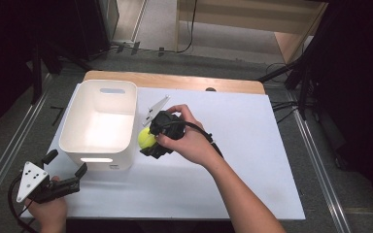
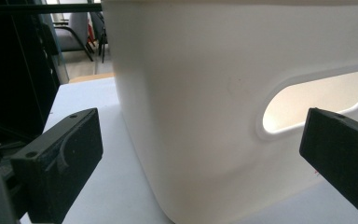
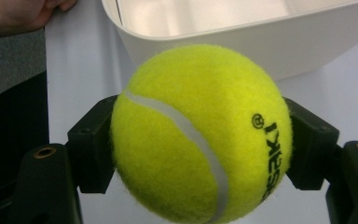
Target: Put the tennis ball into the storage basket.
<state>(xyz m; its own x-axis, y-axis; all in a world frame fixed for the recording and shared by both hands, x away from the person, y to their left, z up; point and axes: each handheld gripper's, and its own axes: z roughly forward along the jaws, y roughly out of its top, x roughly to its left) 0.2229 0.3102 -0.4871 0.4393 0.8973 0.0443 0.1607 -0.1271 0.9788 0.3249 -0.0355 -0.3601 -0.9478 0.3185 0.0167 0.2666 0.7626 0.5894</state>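
The right hand-held gripper (image 1: 148, 141) pinches the tennis ball (image 1: 146, 138) just right of the white bin (image 1: 98, 153), seemingly mid-carry. Next: lift it over the rim and release. The left hand-held gripper (image 1: 65, 165) waits spread at the bin's near side.

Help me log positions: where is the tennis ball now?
In the high view, the tennis ball sits clamped in the right gripper, just right of the white bin.

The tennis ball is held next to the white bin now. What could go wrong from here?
1. The right gripper holds the tennis ball only by its two rounded sides, so it might slip out.
2. The ball sits beside the white bin, near its wall; moved across too low, it could knock the rim.
3. The left gripper waits open near the bin's front and may nudge it.
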